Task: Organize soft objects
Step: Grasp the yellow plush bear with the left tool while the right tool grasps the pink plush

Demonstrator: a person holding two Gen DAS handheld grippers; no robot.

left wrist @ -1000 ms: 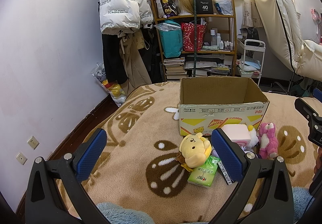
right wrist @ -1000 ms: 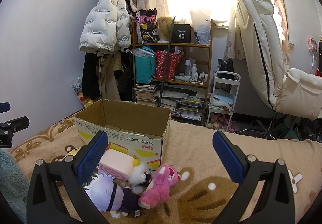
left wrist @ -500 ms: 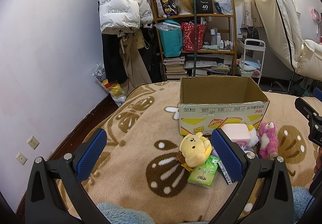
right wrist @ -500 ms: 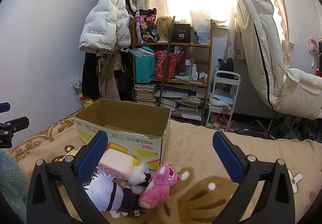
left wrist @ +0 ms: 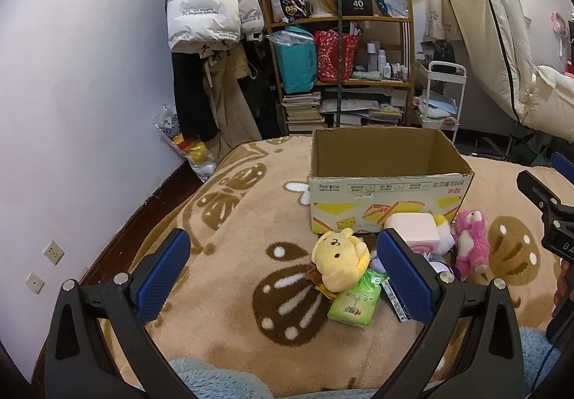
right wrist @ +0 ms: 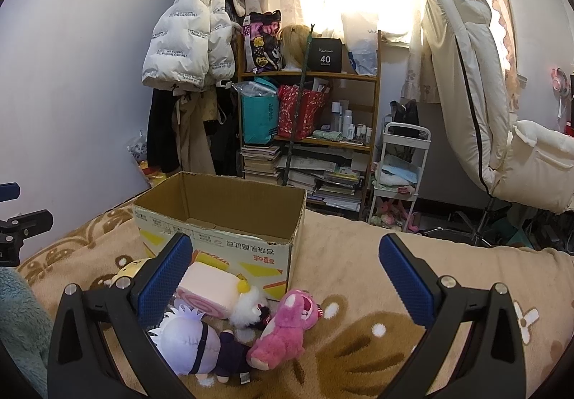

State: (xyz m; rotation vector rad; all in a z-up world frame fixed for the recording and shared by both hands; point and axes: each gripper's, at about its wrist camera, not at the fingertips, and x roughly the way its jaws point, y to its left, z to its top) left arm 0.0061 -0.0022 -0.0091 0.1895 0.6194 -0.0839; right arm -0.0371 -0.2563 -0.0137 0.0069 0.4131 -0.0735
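A cardboard box [left wrist: 389, 180] sits open and empty on a tan blanket [left wrist: 233, 255] patterned with brown shapes; the surface under the blanket is hidden. The soft toys lie bunched against the box's printed front wall. Nearest its left corner is a yellow plush [left wrist: 339, 264], and a green tissue pack [left wrist: 355, 302] lies just in front of that plush, touching it. A pink roll-shaped cushion [right wrist: 210, 287] leans on the box front, with a small white fluffy toy [right wrist: 249, 307] beside it. A pink bear [right wrist: 285, 325] lies on its side in front of the box's right corner. A doll with pale lilac hair [right wrist: 199, 339] lies face down furthest from the box, its head partly covered by the right tool's near finger. A dark flat strip beside the tissue pack is too hidden to identify.

The left gripper [left wrist: 283, 271] hovers in front of the box with its jaws wide apart and nothing between them; its right pad covers part of the cushion. The right gripper [right wrist: 285, 277] also hangs over the toys, jaws spread and empty. A bit of pale blue fleece [left wrist: 215, 379] is cut off at the bottom edge, and a fingertip shows at the far right of the left view.
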